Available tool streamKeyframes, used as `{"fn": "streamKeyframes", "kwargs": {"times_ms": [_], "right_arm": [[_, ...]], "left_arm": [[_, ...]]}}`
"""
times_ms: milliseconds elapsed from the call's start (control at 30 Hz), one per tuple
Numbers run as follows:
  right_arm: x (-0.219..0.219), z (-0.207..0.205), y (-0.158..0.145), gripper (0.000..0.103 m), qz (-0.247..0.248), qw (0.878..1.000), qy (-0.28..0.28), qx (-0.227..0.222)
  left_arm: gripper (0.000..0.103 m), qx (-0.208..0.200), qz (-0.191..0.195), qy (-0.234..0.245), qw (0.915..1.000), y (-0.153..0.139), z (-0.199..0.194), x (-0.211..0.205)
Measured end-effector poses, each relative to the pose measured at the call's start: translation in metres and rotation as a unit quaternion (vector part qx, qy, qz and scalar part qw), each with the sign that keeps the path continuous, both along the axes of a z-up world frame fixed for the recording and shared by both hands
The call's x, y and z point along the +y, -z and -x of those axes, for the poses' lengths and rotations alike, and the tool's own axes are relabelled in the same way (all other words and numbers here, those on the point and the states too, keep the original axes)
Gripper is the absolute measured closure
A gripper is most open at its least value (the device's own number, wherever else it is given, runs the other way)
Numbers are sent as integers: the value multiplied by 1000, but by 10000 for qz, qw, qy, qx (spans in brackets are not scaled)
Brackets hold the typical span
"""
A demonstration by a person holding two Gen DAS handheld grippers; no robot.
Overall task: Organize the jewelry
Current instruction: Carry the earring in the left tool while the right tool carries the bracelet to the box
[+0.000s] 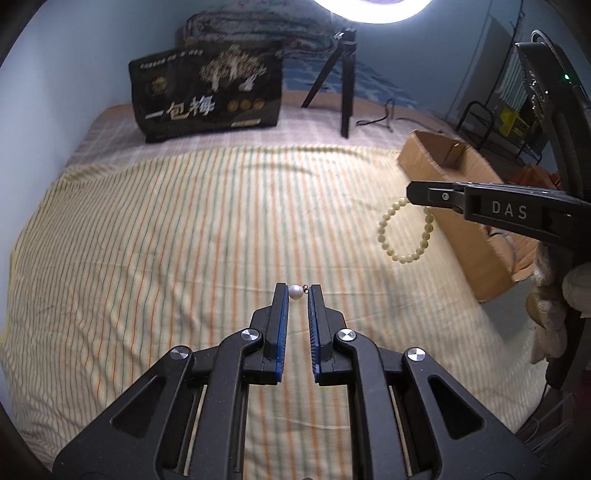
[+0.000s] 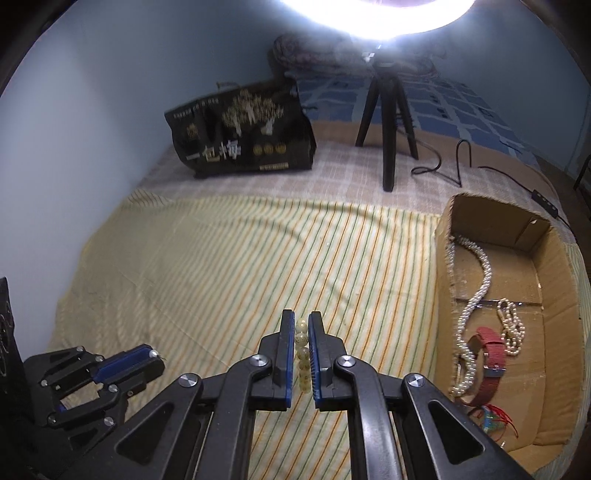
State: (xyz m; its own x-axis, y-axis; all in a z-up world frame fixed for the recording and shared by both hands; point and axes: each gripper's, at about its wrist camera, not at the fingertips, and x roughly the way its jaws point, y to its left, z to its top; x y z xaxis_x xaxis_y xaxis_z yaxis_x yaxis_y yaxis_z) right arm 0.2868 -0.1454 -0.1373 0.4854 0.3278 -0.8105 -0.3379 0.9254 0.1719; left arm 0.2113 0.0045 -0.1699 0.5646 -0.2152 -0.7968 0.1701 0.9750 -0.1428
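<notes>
The left gripper (image 1: 297, 291) has its blue-padded fingers (image 1: 282, 306) clenched on a small white pearl pendant (image 1: 295, 292), pinched at the very tips, with a tiny metal loop showing on the pearl's right side. It hangs above a bed covered by a yellow striped sheet (image 1: 184, 229). From the right wrist view the same gripper (image 2: 153, 355) shows at the lower left with the pearl at its tip.

The right gripper (image 2: 302, 325) has its fingers (image 2: 287, 339) clamped on a pale green bead bracelet (image 2: 302, 350), whose beads line up in the narrow gap between the pads. In the left wrist view this gripper (image 1: 415, 192) reaches in from the right edge, and the bracelet (image 1: 402, 236) dangles from its tip as an open loop, clear of the sheet, just beside the near wall of a cardboard box (image 1: 469, 236).

The cardboard box (image 2: 554, 295) sits on the bed to the right. Inside it lie a long white pearl necklace (image 2: 476, 295), a shorter bunched pearl strand (image 2: 511, 328), a red watch strap (image 2: 489, 365), and a small red and green item (image 2: 495, 417) at the near end that is too blurred to name, perhaps a corded charm.

At the far end of the bed stand a black bag with gold printing (image 1: 207, 92) and a black tripod (image 1: 341, 77) under a bright ring light (image 2: 376, 14); a black cable (image 2: 458, 158) trails from the tripod.
</notes>
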Motion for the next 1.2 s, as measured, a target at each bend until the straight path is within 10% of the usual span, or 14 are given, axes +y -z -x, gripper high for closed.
{"fn": "streamKeyframes", "kwargs": {"times_ms": [1200], "right_arm": [[-168,44,-53,98,-77,9898,1298,-587]], "left_arm": [[94,-677,22,1438,9873,-50,17,-170]]}}
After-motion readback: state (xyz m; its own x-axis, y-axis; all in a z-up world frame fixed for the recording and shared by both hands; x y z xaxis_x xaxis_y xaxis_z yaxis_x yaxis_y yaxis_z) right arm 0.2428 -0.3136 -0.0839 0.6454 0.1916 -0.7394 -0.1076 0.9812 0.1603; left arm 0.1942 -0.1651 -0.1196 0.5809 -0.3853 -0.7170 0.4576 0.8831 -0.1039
